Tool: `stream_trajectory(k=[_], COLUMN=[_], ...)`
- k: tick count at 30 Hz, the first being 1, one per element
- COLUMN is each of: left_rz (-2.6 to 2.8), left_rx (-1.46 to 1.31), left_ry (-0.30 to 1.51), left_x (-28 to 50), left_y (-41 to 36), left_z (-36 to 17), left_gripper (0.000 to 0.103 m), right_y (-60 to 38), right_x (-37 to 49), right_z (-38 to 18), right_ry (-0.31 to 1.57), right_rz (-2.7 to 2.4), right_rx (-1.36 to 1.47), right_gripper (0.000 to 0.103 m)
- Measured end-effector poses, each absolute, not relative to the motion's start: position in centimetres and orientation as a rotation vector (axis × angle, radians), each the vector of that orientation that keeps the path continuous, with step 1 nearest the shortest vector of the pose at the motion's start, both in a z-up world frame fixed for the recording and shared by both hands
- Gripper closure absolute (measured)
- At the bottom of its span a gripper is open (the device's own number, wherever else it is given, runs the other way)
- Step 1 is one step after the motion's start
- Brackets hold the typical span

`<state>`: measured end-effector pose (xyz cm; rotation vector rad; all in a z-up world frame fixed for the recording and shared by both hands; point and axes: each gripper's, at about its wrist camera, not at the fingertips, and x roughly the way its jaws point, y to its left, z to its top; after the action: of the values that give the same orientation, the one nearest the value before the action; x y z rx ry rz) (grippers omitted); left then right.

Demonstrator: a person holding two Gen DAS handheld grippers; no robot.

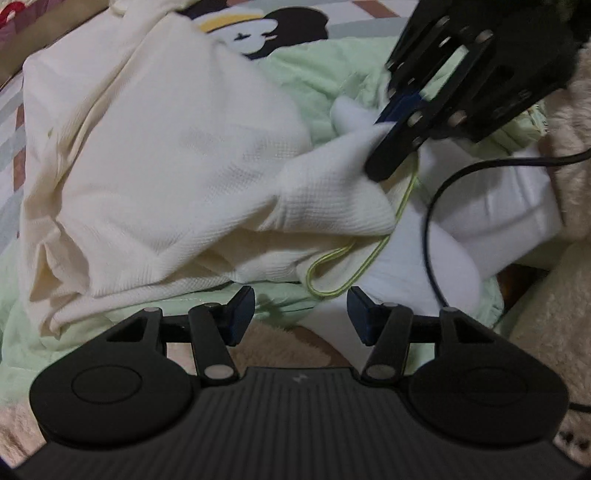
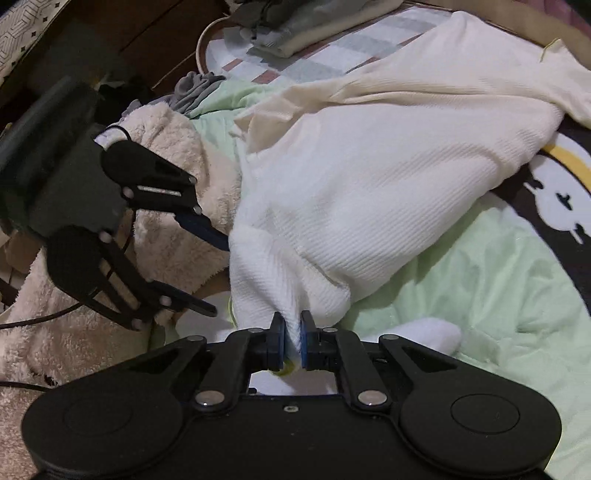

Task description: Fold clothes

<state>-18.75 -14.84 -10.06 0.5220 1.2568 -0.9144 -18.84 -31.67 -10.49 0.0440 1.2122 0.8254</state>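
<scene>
A cream waffle-knit garment (image 1: 166,147) (image 2: 369,166) lies crumpled on a pale green quilt (image 1: 325,74) (image 2: 480,295). In the right wrist view my right gripper (image 2: 293,339) is shut on a bunched fold at the garment's near edge. The left wrist view shows that gripper (image 1: 386,136) at the upper right, pinching the cloth from above. My left gripper (image 1: 301,317) is open over the near edge of the garment, with nothing between its fingers. It is also in the right wrist view (image 2: 218,275), to the left of the garment. A yellow-green cord (image 1: 332,284) loops out from under the fabric.
A fluffy beige blanket (image 2: 166,155) (image 1: 554,332) lies beside the quilt. A black cable (image 1: 432,206) curves over white fabric (image 1: 498,206). Other clothes are stacked (image 2: 280,33) at the far end of the bed. A cartoon print (image 2: 561,192) covers the sheet.
</scene>
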Motion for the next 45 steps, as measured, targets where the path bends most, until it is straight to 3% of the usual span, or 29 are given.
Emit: stream_trajectory(k=[5, 7, 8, 9, 11, 14, 16, 17, 18, 19, 20, 22, 23, 26, 31, 37, 40, 42, 45], left_rz=[-0.885, -0.91, -0.933, -0.949, -0.96, -0.947, -0.954, -0.948, -0.937, -0.914, -0.892, -0.874, -0.865, -0.891, -1.02, -0.977, -1.026, -1.069, -1.12], left_rx=[0.372, 0.319, 0.31, 0.299, 0.282, 0.28, 0.306, 0.331, 0.356, 0.378, 0.386, 0.371, 0.364, 0.365, 0.43, 0.52, 0.477, 0.425, 0.324], left_ry=[1.32, 1.276, 1.261, 1.255, 1.259, 1.282, 1.304, 1.309, 1.309, 1.3, 1.294, 1.292, 1.291, 1.253, 1.175, 1.275, 1.262, 1.264, 1.232], left_x=[-16.8, -16.8, -17.0, -17.1, -17.0, -17.1, -17.1, -17.2, -17.4, -17.5, -17.6, -17.8, -17.9, -19.0, -21.3, -22.3, -22.2, -22.1, -21.7], left_y=[-14.8, -14.6, -14.6, -14.6, -14.6, -14.8, -15.1, -15.3, -15.5, -15.7, -15.9, -16.1, -16.2, -16.2, -16.5, -17.0, -16.4, -15.7, -14.9], left_z=[-11.5, -11.2, -10.9, -10.7, -10.7, -11.0, -11.4, -11.6, -11.8, -11.9, -12.0, -12.4, -12.7, -11.6, -6.4, -8.8, -7.3, -6.4, -5.3], left_gripper=[0.052, 0.063, 0.085, 0.094, 0.096, 0.096, 0.084, 0.064, 0.055, 0.055, 0.058, 0.073, 0.097, 0.101, 0.101, 0.096, 0.081, 0.06, 0.05], right_y=[-31.4, -31.7, -32.0, -32.3, -32.9, -33.3, -33.5, -33.6, -33.6, -33.7, -33.7, -33.7, -33.6, -33.7, -31.5, -27.4, -27.8, -29.9, -31.7], right_x=[-18.5, -18.4, -18.4, -18.4, -18.2, -18.3, -18.4, -18.4, -18.4, -18.4, -18.4, -18.3, -18.3, -18.3, -18.0, -17.3, -17.2, -16.8, -17.2], right_z=[-10.6, -10.3, -10.2, -10.2, -10.3, -10.2, -10.0, -10.0, -9.9, -9.8, -9.8, -9.8, -9.8, -9.4, -8.0, -9.5, -9.9, -9.9, -10.4], right_ry=[1.207, 1.186, 1.178, 1.174, 1.179, 1.173, 1.161, 1.155, 1.15, 1.148, 1.146, 1.143, 1.141, 1.143, 1.246, 1.333, 1.323, 1.305, 1.295], right_rz=[0.839, 0.842, 0.845, 0.848, 0.859, 0.86, 0.854, 0.852, 0.85, 0.847, 0.844, 0.835, 0.831, 0.866, 1.011, 1.035, 1.033, 1.031, 1.027], right_rx=[0.049, 0.086, 0.111, 0.137, 0.178, 0.197, 0.195, 0.199, 0.202, 0.199, 0.196, 0.19, 0.187, 0.189, 0.077, -0.108, -0.047, 0.093, 0.187], right_gripper=[0.093, 0.093, 0.093, 0.093, 0.093, 0.093, 0.093, 0.093, 0.093, 0.093, 0.093, 0.093, 0.093, 0.093, 0.093, 0.092, 0.092, 0.092, 0.092])
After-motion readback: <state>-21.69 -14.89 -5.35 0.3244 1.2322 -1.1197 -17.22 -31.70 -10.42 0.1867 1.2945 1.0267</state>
